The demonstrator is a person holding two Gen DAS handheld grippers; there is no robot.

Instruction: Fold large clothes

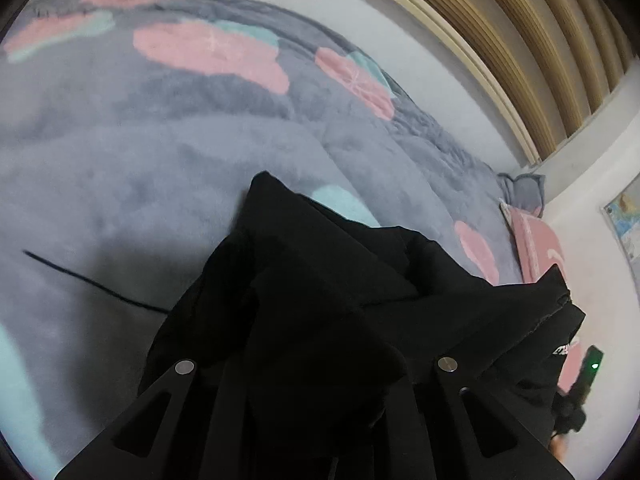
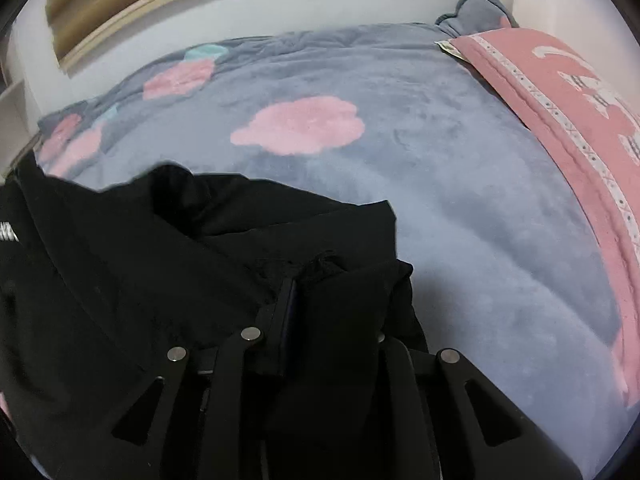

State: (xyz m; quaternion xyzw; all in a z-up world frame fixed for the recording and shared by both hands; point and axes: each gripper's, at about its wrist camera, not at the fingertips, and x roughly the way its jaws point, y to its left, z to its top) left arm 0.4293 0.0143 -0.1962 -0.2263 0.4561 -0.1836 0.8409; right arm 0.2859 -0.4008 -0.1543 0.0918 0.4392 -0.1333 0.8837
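Note:
A large black garment (image 1: 320, 280) hangs bunched from both grippers over a bed. In the left wrist view it drapes over my left gripper (image 1: 316, 340) and hides the fingertips; the jaws stand close together with the cloth pinched between them. In the right wrist view my right gripper (image 2: 320, 280) is shut on a folded edge of the same garment (image 2: 160, 260), which spreads away to the left. White lettering (image 2: 8, 236) shows on the cloth at the left rim. The other gripper's body with a green light (image 1: 580, 392) appears at the lower right of the left wrist view.
Below lies a fluffy grey blanket (image 2: 440, 200) with pink and teal cloud shapes. A pink pillow (image 2: 580, 120) lies along its right side. A thin black cord (image 1: 92, 284) trails on the blanket. A slatted wooden headboard (image 1: 520, 40) and white wall border the bed.

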